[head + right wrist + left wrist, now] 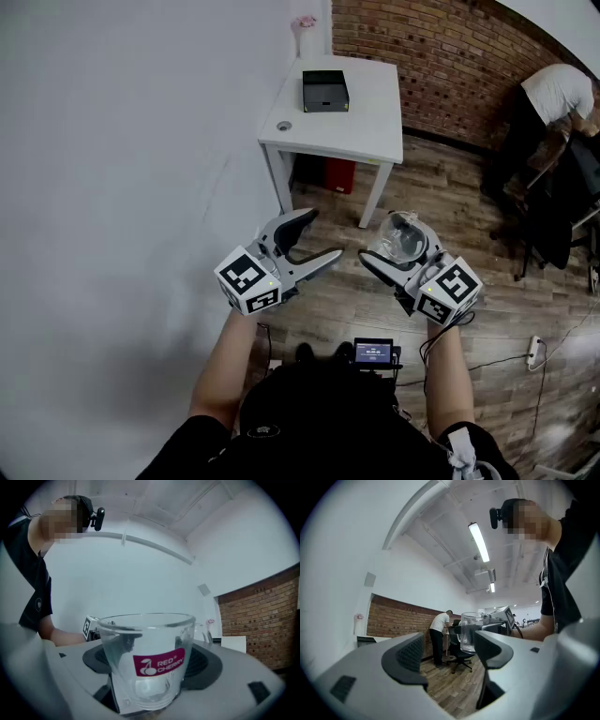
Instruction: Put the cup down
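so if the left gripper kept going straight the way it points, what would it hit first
Most likely the glass cup held in the right gripper: it sits dead ahead between the left gripper's open jaws, though depth is hard to judge.

Cup [147, 660]: clear glass mug w/ red label bearing a white cherry logo & "RED CHERRY" lettering, label turned toward the right gripper view's camera. Pose: upright, mouth up, rim level. Handle on far side, approx. 2 o'clock of the body in that view. Position: clamped btw. the jaws of the right gripper [398, 248], in mid-air over wood floor [487, 309], approx. 3 o'clock of head-view ctr. White table [370, 141] stands toward 11 o'clock, well apart.
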A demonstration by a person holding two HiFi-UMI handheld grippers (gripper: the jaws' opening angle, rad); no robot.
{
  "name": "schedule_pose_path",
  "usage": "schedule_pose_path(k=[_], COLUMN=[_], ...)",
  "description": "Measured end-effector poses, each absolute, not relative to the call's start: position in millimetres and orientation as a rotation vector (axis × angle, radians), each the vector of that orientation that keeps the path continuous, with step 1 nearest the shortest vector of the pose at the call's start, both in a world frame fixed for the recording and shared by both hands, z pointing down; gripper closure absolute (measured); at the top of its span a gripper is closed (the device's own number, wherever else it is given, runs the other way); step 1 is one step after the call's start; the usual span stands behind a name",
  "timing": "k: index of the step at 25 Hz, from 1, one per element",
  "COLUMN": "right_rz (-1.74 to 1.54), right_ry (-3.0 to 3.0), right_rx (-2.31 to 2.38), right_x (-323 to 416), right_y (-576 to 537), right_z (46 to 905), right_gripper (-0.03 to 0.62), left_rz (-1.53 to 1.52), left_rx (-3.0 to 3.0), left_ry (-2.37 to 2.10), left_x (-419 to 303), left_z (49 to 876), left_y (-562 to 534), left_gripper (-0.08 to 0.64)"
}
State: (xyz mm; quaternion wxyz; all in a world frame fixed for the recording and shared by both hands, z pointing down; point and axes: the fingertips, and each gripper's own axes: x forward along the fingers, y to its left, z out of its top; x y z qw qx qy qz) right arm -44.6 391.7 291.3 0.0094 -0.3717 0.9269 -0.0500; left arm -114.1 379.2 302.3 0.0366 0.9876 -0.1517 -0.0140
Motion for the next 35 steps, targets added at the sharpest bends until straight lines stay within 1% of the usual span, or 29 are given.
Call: schedule_pose_path(k=[22, 35], right_rz=[-0.173, -0.198], right_ry=[2.902, 2.897], right_rx=[-1.112, -1.074], right_x=[-41.7, -12.6], right_y=[388.9, 387.0], right_z=[300.0, 310.3], right_gripper=[0.187, 0.187], left_rz=[-0.036, -0.010], left_rx=[3.019, 3.028], left_ry=[-0.497, -0.513], left_x=[-107.1, -76.9], left_z=[312.1, 317.5], left_y=[373.2, 373.1], left_gripper=[0.259, 0.346])
